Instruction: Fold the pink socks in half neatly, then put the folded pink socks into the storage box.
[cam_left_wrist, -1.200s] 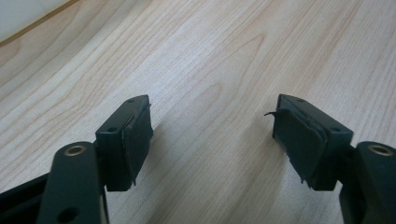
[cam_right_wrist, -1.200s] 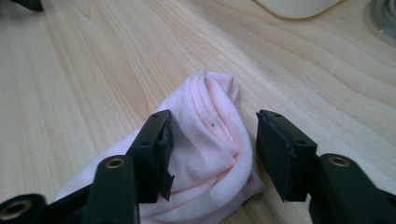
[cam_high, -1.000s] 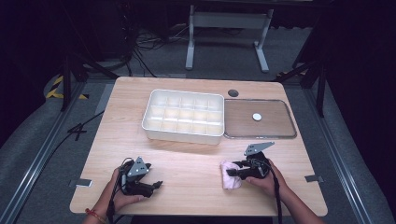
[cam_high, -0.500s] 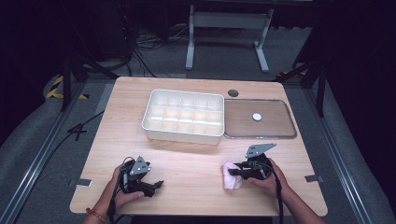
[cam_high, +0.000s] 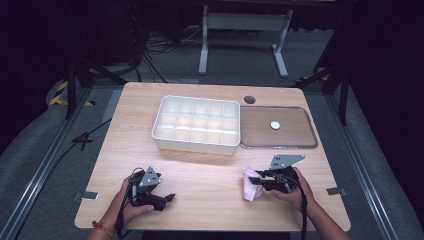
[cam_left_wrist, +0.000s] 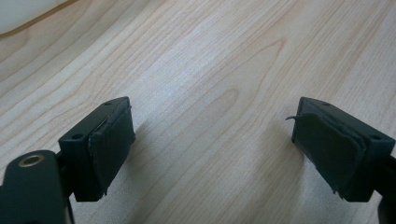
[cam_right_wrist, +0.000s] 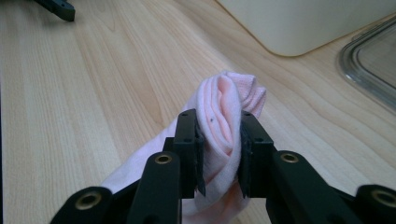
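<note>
A rolled pink cloth (cam_high: 248, 190) lies on the wooden table (cam_high: 200, 170) near its front right. My right gripper (cam_high: 253, 180) is shut on it. In the right gripper view the pads squeeze the cloth (cam_right_wrist: 229, 98) from both sides at the right gripper (cam_right_wrist: 219, 142), and its folded end sticks out beyond the tips. These jaws have just been closing on the cloth. My left gripper (cam_high: 167, 197) rests at the front left, held by a hand. Its jaws have just been opening, and the left gripper (cam_left_wrist: 215, 140) stands open over bare wood with nothing between the pads.
A white box with several compartments (cam_high: 195, 145) stands at the table's middle back, and its corner (cam_right_wrist: 303, 23) lies just past the cloth. A clear flat lid (cam_high: 295, 135) with a small white disc (cam_high: 275, 125) lies to its right. A dark grommet (cam_high: 249, 99) sits behind.
The right gripper's jaws have narrowed onto the pink cloth. The left gripper's jaws have spread a little wider. Both hands stayed where they were.
</note>
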